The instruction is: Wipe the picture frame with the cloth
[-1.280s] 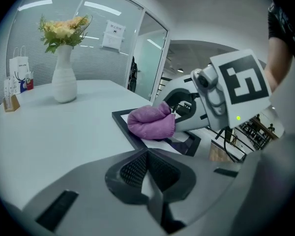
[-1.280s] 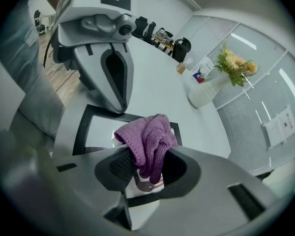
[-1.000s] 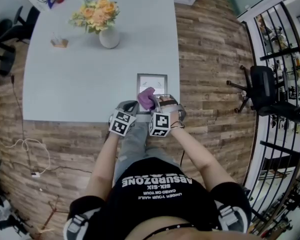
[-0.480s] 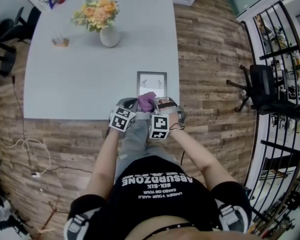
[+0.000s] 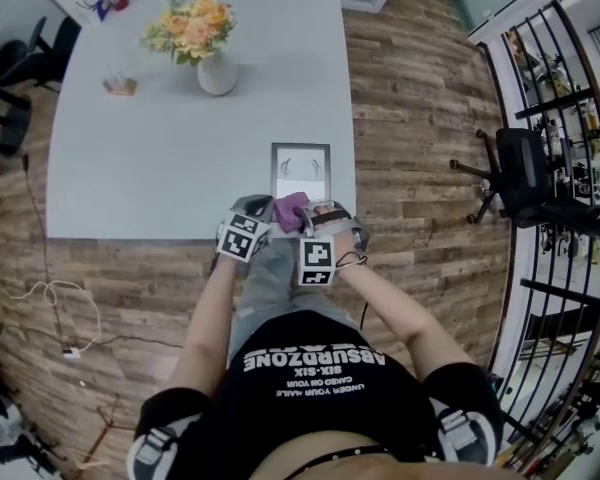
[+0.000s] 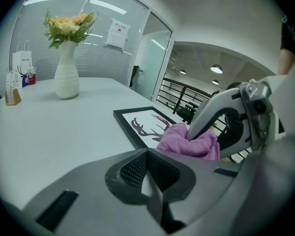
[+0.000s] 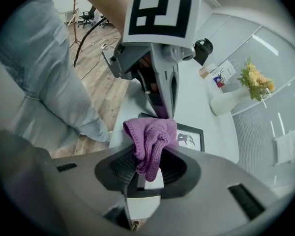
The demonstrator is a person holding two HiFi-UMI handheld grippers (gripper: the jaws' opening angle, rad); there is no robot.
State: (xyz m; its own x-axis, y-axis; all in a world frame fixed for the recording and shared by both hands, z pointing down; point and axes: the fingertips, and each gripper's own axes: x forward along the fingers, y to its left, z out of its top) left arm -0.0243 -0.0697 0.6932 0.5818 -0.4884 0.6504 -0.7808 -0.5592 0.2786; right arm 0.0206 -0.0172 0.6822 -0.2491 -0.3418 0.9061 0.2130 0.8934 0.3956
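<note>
Risk: the black rectangular picture frame (image 5: pixel 301 168) lies flat and loose at the near right corner of the pale grey bench (image 5: pixel 180 158). A dragged wipe could likely skid it or push it off the edge. The right tool (image 7: pixel 145 168) is clamped on only a fold of the purple fabric cloth (image 7: pixel 150 139), so the cloth may pull out under friction. The left tool (image 6: pixel 147 166) has its jaws together with nothing in them and isn't bracing the frame. Both forearms reach forward, wrists close together. The tools sit side by side at the frame's near end, with the cloth between them, just above it.
</note>
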